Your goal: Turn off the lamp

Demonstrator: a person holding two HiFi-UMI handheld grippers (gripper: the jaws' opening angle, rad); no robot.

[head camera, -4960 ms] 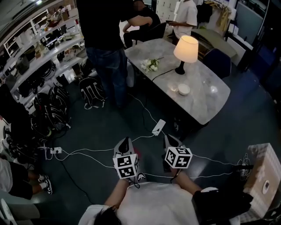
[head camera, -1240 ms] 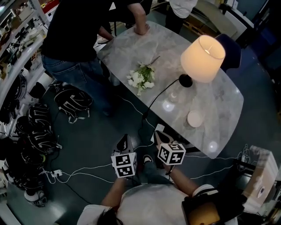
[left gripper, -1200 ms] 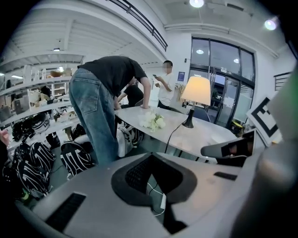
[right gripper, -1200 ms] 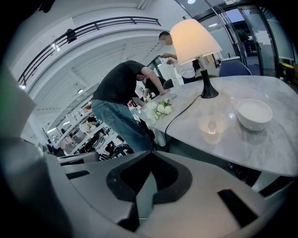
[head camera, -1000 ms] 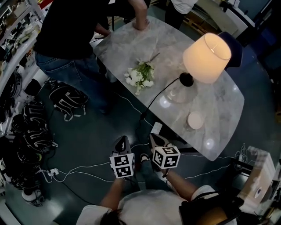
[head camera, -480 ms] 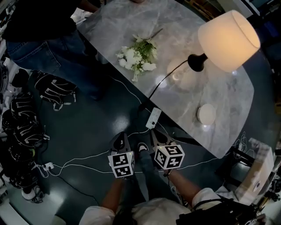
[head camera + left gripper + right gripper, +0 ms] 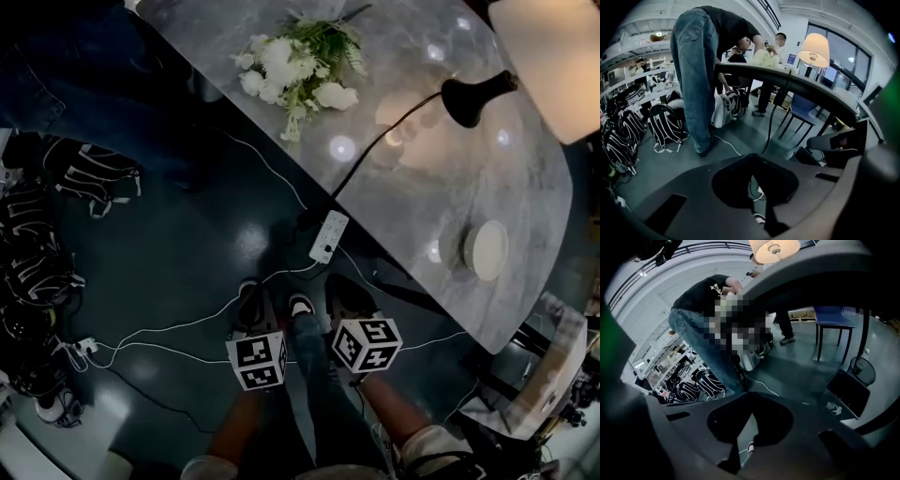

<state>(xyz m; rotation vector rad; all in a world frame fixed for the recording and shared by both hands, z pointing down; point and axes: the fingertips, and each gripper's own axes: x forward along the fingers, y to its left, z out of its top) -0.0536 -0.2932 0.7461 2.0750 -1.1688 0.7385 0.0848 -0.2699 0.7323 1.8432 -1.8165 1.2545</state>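
The lit lamp has a cream shade (image 7: 553, 52) and a black base (image 7: 473, 94), and stands on the grey marble table (image 7: 422, 187) at the top right. Its black cord (image 7: 375, 155) runs over the table edge down to a white power strip (image 7: 328, 236) on the floor. My left gripper (image 7: 251, 295) and right gripper (image 7: 339, 284) hang low over the floor, side by side, short of the strip; both are shut and hold nothing. The left gripper view shows the lamp (image 7: 814, 47) far off on the table. In the right gripper view the shade (image 7: 774, 248) shows from below.
White flowers (image 7: 295, 70) and a white dish (image 7: 487, 248) lie on the table. White cables (image 7: 169, 328) cross the dark floor. A person in jeans (image 7: 696, 70) leans on the table's far side, with black backpacks (image 7: 37, 244) at the left. A blue chair (image 7: 836, 315) stands beyond the table.
Both grippers have sunk toward the floor, staying shut. The head view has closed in on the table edge, so the lamp now sits at the top right corner.
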